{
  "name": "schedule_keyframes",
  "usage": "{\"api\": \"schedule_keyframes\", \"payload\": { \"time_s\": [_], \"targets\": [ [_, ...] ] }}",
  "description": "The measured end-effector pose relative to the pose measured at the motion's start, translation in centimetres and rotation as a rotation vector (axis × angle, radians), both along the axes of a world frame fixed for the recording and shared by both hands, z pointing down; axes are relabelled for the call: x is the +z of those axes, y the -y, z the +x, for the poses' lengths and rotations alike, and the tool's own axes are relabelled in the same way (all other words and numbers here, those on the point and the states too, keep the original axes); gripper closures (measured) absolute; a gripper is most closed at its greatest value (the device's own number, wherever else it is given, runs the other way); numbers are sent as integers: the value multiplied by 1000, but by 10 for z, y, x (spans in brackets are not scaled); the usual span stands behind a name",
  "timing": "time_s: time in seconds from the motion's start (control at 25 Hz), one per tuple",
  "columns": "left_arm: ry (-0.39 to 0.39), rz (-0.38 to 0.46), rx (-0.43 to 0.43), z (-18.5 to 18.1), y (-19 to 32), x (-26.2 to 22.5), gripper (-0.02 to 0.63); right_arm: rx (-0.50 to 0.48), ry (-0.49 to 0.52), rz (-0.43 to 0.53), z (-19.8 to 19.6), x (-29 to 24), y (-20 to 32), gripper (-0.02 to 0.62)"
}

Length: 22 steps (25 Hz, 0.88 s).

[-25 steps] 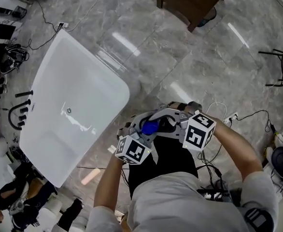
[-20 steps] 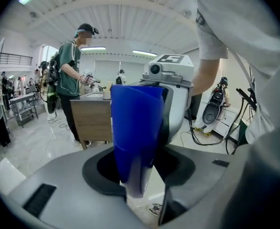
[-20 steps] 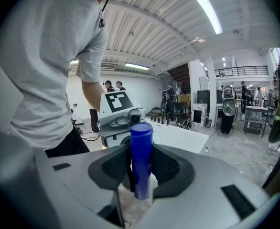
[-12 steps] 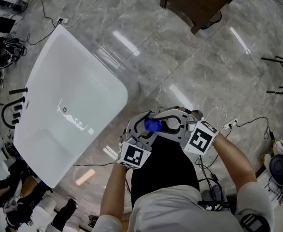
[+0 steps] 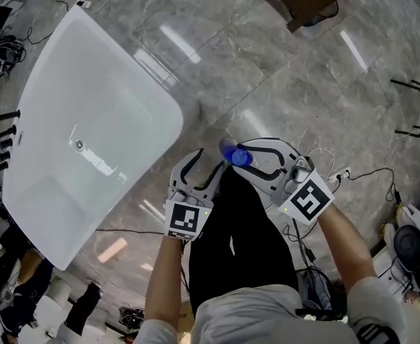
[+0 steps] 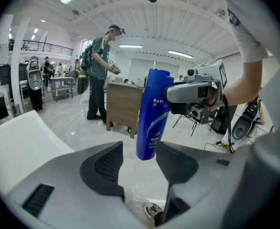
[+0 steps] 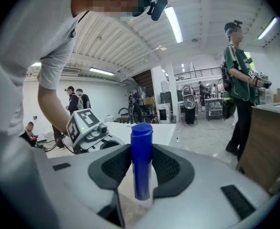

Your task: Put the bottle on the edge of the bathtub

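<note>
Head view first: the white bathtub fills the left side on the grey marble floor. The blue plastic bottle is up in the air just off the tub's near corner, not on the rim. The right gripper has it, and the left gripper sits right beside it.

Left gripper view: the left gripper has its fingers opening. The bottle's bottom end hangs between them with a gap on either side, so nothing's pressing on it. The right gripper grabs the bottle up near the cap. A person in a green top stands by a wooden cabinet in the back.

Right gripper view: the right gripper's fingers are clenched on the bottle, one pad on each side, with the cap poking up above them.
</note>
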<state>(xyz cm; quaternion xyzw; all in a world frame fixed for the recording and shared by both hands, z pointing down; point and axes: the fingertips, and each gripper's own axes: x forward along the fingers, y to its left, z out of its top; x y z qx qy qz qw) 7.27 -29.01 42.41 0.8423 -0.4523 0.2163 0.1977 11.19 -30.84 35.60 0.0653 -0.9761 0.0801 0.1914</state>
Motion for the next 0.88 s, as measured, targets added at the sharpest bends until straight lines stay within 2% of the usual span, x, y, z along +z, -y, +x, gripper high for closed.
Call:
{"api": "schedule_keyframes", "payload": {
  "time_s": [0.08, 0.2, 0.32, 0.48, 0.64, 0.76, 0.88],
  "targets": [
    [-2, -18, -23, -7, -7, 15, 395, 65, -12, 4, 2, 16, 4, 453],
    [-3, -3, -44, -6, -13, 37, 515, 180, 42, 4, 2, 32, 14, 453],
    [26, 29, -59, -4, -14, 63, 575, 233, 62, 1, 3, 60, 19, 453],
    [43, 51, -90, -1, -15, 99, 594, 276, 54, -3, 6, 97, 19, 453],
    [103, 41, -97, -1, -18, 137, 595, 293, 42, -5, 6, 134, 16, 453],
    [91, 78, -128, -3, -9, 156, 594, 310, 38, 14, 5, 159, 20, 453],
    [91, 77, -111, 0, -3, 184, 595, 351, 61, 24, 6, 181, 30, 453]
  ]
}}
